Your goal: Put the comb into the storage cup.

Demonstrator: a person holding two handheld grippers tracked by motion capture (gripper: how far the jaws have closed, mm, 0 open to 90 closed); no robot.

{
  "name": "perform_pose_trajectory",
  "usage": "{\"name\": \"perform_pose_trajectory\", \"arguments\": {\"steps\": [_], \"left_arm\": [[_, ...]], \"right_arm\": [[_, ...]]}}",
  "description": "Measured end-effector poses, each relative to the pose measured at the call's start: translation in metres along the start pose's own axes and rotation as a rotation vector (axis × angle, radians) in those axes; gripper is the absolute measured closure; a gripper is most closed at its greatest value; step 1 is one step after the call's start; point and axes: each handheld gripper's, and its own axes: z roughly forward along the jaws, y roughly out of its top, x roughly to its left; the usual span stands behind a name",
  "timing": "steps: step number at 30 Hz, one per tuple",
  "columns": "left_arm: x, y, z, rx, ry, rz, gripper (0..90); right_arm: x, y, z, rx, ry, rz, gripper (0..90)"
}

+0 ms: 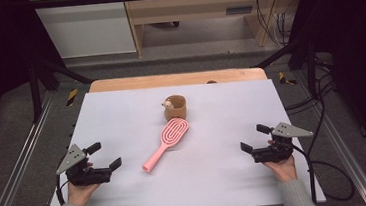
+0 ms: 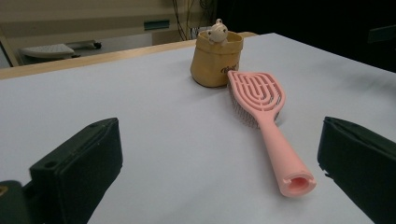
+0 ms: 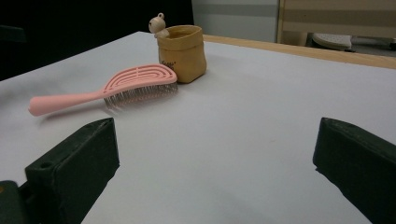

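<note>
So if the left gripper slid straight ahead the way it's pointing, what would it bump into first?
Probably the pink hairbrush: its handle end lies ahead between the open jaws of the left gripper, toward the right one. The little tan pouch sits farther back.

Left gripper (image 1: pixel 104 156) and right gripper (image 1: pixel 254 138), each hand-held, rest low and well apart. Jaws of both stand wide, nothing between them.

One pink hairbrush (image 1: pixel 166 143) – one tan pouch (image 1: pixel 175 107) – two claws.
</note>
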Motion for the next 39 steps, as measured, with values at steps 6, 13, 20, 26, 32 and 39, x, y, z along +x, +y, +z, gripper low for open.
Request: {"name": "perform_pose_trajectory", "arguments": {"steps": [6, 13, 20, 26, 32, 39], "left_arm": [[-0.002, 0.001, 0.000, 0.002, 0.002, 0.003, 0.0], [-0.003, 0.002, 0.000, 0.006, 0.010, 0.002, 0.0], [-0.008, 0.006, 0.002, 0.019, 0.025, 0.005, 0.0], [-0.011, 0.012, 0.002, 0.018, 0.038, -0.001, 0.0], [-0.015, 0.017, 0.003, 0.012, 0.044, -0.005, 0.0], [-0.019, 0.022, 0.007, 0.033, 0.043, -0.009, 0.0]], "right_arm": [[0.000, 0.001, -0.001, -0.004, 0.006, 0.000, 0.7], [0.001, 0.001, 0.000, 0.002, 0.011, -0.003, 1.0], [0.001, 0.002, -0.001, 0.001, 0.013, -0.007, 0.9], [0.001, 0.003, -0.003, -0.002, 0.012, -0.016, 0.9], [-0.001, 0.003, -0.004, 0.009, 0.015, -0.013, 0.8], [-0.002, 0.003, -0.003, 0.021, 0.020, -0.011, 0.9]]}}
